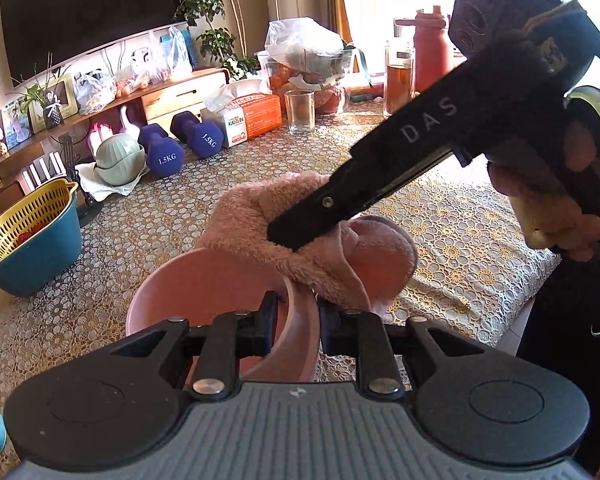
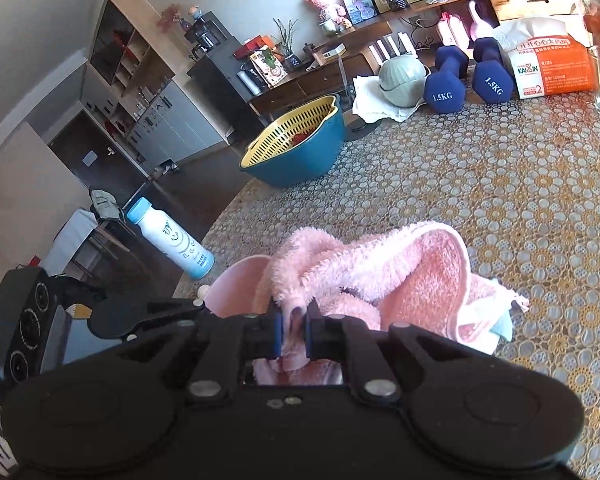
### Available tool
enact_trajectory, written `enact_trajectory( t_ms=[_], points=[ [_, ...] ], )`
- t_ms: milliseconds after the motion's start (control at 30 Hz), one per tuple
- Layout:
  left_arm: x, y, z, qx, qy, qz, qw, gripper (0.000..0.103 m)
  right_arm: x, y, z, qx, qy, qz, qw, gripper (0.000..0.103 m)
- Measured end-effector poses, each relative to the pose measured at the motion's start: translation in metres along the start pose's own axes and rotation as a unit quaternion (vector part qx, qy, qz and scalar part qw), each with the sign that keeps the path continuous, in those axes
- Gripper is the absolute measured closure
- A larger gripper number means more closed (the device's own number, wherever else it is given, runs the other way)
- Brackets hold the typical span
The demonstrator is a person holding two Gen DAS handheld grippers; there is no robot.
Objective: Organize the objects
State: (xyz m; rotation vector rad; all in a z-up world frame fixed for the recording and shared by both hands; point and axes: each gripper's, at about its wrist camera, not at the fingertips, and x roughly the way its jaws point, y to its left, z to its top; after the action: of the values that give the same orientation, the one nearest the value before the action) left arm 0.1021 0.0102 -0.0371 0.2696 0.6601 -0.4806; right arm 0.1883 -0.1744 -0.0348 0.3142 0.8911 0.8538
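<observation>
Desk [image 1: 480, 240] with a lace-patterned cover is carrying everything here, and the pink bowl [image 1: 204, 292] is sitting near its front edge, probably so that both tools are reaching it easily. The left hand-held gripper [image 1: 298, 320] is closing on the bowl's rim, one finger inside and one outside; I judge it is steadying the bowl. The pink fluffy towel [image 2: 400, 268] is lying half over the bowl and half on the desk. The right hand-held gripper [image 2: 294, 332] is pinching a fold of this towel, its jaws nearly together, perhaps to lift it away or to push it into the bowl.

Much is hidden. The towel is covering the bowl's far side, so I cannot tell if anything is lying inside. Something pale blue is peeking out under the towel's right edge, too little to identify. The red things in the blue and yellow strainer basket [image 2: 296, 148] are also too small to name.
</observation>
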Motion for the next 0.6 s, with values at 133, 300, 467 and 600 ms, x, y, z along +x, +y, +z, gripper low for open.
enact_trajectory(
  t_ms=[133, 300, 467, 600],
  points=[
    [0.0, 0.0, 0.0, -0.001, 0.0, -0.001, 1.0, 0.083, 0.011, -0.001, 0.013, 0.003, 0.001, -0.008, 1.0, 0.093],
    [0.001, -0.001, 0.0, 0.0, -0.001, -0.003, 1.0, 0.083, 0.031, -0.016, 0.028, 0.048, 0.018, -0.001, 0.999, 0.093],
    [0.001, 0.001, -0.001, -0.004, -0.003, -0.006, 1.0, 0.083, 0.048, -0.023, 0.035, 0.06, 0.029, 0.002, 0.998, 0.093],
    [0.001, 0.002, -0.001, -0.005, -0.003, -0.007, 1.0, 0.082, 0.059, -0.029, 0.036, 0.061, 0.039, -0.016, 0.997, 0.093]
  ],
)
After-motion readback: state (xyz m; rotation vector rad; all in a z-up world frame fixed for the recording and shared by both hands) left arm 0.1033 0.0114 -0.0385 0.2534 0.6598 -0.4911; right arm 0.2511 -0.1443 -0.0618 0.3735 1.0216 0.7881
